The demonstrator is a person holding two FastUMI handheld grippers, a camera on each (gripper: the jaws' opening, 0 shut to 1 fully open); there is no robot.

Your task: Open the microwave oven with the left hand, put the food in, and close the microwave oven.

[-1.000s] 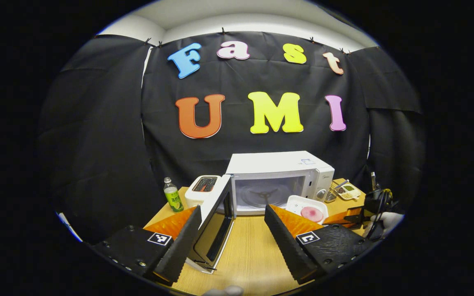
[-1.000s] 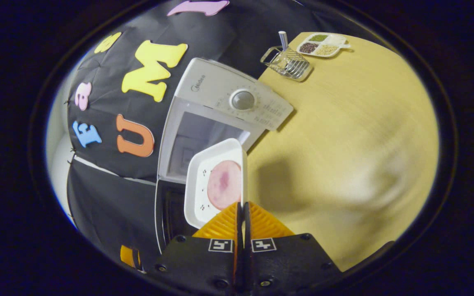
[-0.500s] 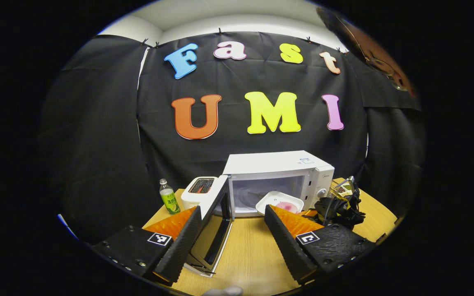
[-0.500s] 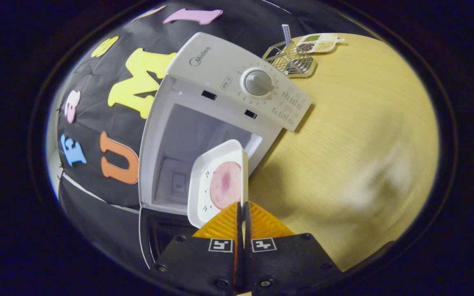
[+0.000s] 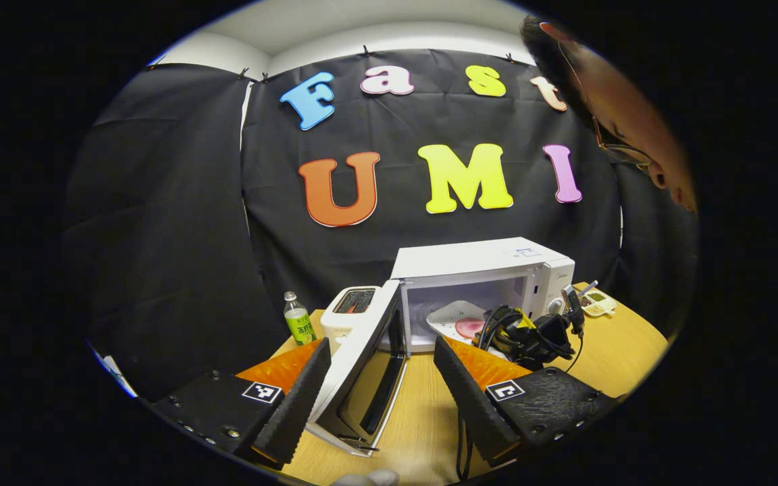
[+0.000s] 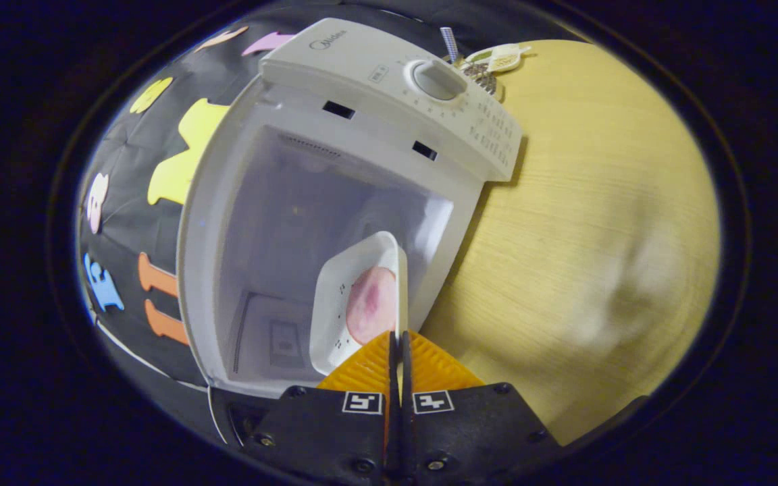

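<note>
A white microwave oven (image 5: 480, 287) stood on a wooden table (image 5: 423, 418) with its door (image 5: 362, 364) swung wide open toward the left. The right gripper (image 6: 399, 351) was clamped on the rim of a white tray (image 6: 355, 304) carrying a pink slice of food (image 6: 370, 304), both fingers pressed together on the tray's edge. The tray sat at the mouth of the oven cavity (image 6: 308, 229), its far end already past the threshold, with the empty chamber lying straight ahead along the gripper's line; the remaining move looked like a short push forward and a set-down. The left gripper (image 5: 382, 385) was held back from the oven, jaws apart and holding nothing, with the open door's edge between its fingers. The left gripper view also showed a toaster (image 5: 355, 310) and a green bottle (image 5: 301, 324) left of the oven, while the right gripper view gave the oven's dial (image 6: 436, 77) and control panel.
</note>
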